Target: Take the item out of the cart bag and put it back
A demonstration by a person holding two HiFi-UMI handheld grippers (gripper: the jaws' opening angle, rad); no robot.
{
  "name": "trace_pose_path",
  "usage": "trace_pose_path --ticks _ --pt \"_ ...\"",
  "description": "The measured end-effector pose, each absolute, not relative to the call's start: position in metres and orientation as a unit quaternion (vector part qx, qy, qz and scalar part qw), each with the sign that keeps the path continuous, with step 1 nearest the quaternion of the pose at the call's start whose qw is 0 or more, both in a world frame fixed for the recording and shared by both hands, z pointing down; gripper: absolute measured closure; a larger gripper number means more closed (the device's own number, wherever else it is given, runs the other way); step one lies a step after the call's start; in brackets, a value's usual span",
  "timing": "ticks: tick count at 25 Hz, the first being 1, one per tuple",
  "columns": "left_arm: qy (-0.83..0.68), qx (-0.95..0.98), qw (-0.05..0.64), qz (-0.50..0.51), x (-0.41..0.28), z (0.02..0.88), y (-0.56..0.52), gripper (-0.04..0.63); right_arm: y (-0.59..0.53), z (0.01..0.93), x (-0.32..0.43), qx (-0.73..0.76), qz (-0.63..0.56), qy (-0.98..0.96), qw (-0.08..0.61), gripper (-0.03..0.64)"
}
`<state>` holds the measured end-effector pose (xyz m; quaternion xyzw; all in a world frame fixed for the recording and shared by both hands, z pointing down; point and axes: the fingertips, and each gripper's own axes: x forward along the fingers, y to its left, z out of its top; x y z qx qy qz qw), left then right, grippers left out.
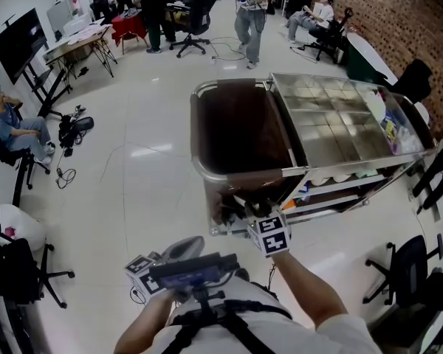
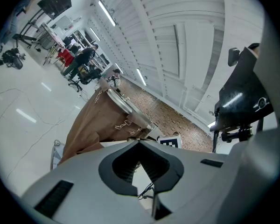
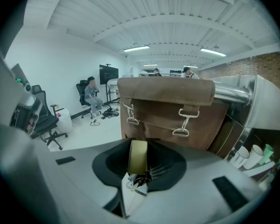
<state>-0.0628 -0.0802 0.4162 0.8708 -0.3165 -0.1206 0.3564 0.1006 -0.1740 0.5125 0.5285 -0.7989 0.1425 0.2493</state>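
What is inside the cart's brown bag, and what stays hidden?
The brown bag is open; only its dark lining shows, no item. Its near bottom is hidden by the rim. The right gripper holds a yellowish item outside it.

Bright, even light from ceiling strip lamps (image 3: 136, 48) glares off the glossy floor (image 1: 144, 152) and the steel cart top (image 1: 332, 131). The cart bag (image 1: 240, 135) is shadowed inside. Fisheye bending warps every view's edges.

You have no legible text, label, brand or number in any view. The square markers (image 1: 272, 236) near you carry black-and-white patterns only, no lettering.
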Motion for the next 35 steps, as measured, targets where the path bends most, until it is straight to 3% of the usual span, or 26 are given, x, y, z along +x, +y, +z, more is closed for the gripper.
trace_pose_path --ticks 35 --pt "-0.304 0.872 0.362 -0.127 -0.051 0.410 -0.081 0.595 -0.151 0.450 0.099 0.531 0.111 -0.815 0.205 0.545"
